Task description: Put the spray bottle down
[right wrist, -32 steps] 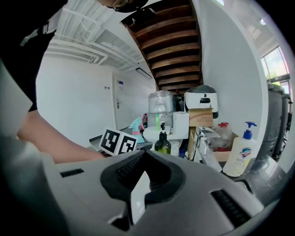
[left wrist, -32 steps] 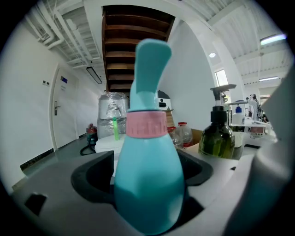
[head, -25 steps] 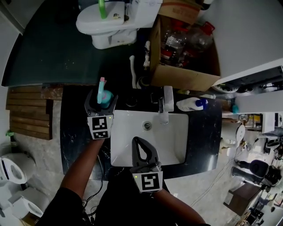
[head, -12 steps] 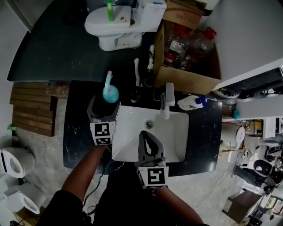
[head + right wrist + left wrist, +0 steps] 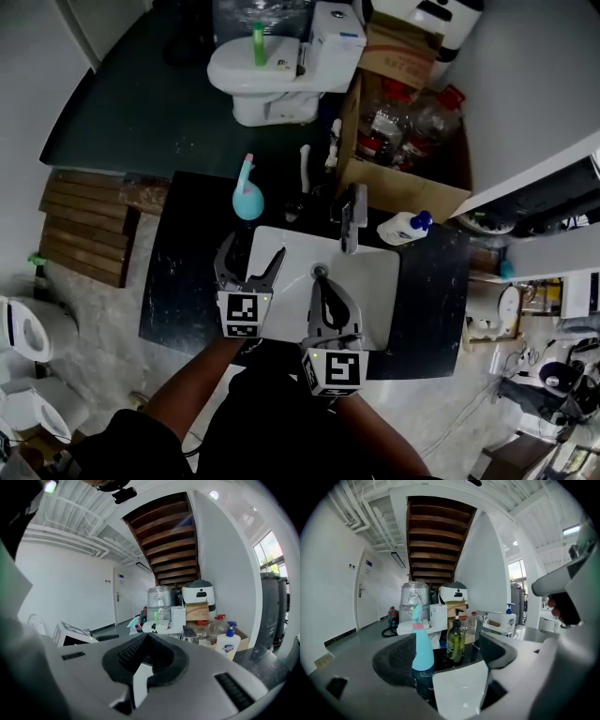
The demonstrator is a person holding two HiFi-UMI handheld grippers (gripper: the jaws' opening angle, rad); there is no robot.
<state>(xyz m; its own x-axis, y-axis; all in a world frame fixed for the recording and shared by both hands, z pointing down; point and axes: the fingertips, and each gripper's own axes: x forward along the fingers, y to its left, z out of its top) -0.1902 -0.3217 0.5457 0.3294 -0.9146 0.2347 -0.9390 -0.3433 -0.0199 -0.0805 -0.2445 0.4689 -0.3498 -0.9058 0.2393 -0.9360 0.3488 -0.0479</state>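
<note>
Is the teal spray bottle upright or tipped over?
Upright: the spray bottle stands on the dark counter, nozzle up, free of the open left hand-held gripper.

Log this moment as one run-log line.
spray bottle: upright on counter | left claw: open, empty | right claw: shut, empty, over sink

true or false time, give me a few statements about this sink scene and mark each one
1. The spray bottle stands upright on the black counter. True.
2. The left gripper is clamped on it. False: its jaws are apart, gripping nothing.
3. The right gripper holds the white pump bottle. False: its jaws are together on nothing, over the sink; that bottle sits on the counter, right of the faucet.
4. A cardboard box of bottles sits behind the counter. True.
</note>
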